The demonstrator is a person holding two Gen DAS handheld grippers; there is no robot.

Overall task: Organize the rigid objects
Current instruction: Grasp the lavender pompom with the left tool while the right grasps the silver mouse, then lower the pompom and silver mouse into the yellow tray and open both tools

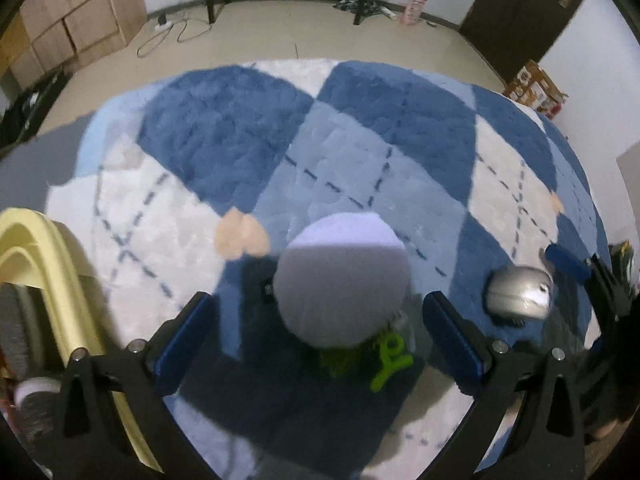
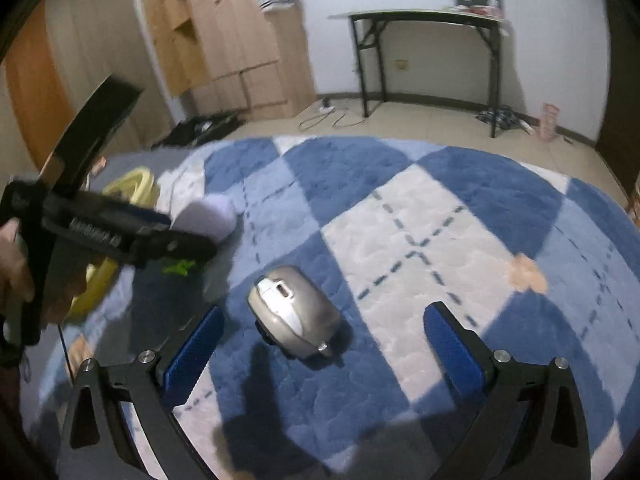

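A pale lavender round object (image 1: 344, 280) shows between the fingers of my left gripper (image 1: 318, 304), with a gap on each side; the jaws stand wide and hold nothing. A bright green piece (image 1: 390, 360) lies partly hidden beneath it. To the right on the rug sits a silver computer mouse (image 1: 518, 294). In the right wrist view the mouse (image 2: 294, 312) lies just ahead of my right gripper (image 2: 325, 312), which is open and empty, nearer its left finger. The left gripper (image 2: 120, 232) hangs at left over the lavender object (image 2: 212, 216).
A yellow basket (image 1: 48, 264) stands at the left edge of the blue and white checked rug (image 1: 360, 152). Beyond the rug are a tiled floor with cables (image 2: 332, 114), a black-legged table (image 2: 428, 20), wooden cabinets (image 2: 240, 40) and a cardboard box (image 1: 536, 88).
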